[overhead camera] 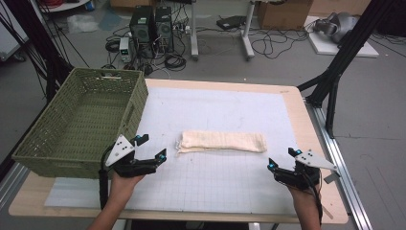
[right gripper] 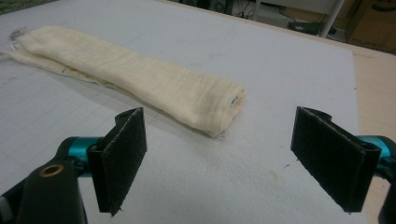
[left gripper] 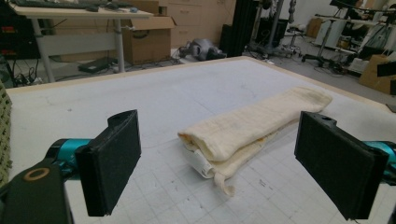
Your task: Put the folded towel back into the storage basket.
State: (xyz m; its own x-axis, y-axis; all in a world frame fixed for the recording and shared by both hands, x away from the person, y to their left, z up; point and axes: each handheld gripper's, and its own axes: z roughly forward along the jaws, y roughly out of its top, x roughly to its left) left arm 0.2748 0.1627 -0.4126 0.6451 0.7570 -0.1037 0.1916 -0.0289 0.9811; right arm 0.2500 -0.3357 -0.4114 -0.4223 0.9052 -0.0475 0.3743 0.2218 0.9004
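Two grippers sit low in the high view: the left gripper (overhead camera: 152,146) at lower left of centre, held by the person's left hand (overhead camera: 123,184), and the right gripper (overhead camera: 282,159) at lower right, held by the right hand (overhead camera: 302,195); both have their jaws spread wide with nothing between them. Between them, slightly above, a folded cream cloth (overhead camera: 222,141) lies lengthwise on the white gridded mat (overhead camera: 215,182) near the middle of the frame, clear of both grippers. A green woven basket (overhead camera: 81,120) stands at the left, overhanging the table (overhead camera: 316,129) edge, just beside the left gripper. In the left gripper view, the two black pads stand far apart at lower left and lower right, and the cloth (left gripper: 252,128) runs from the centre toward the upper right, its near end showing loose folded layers and a white tag. In the right gripper view, the jaws are likewise wide apart, and the cloth (right gripper: 130,77) stretches from the upper left corner down to the centre, its folded end lying on the mat (right gripper: 233,177) ahead of the gap.
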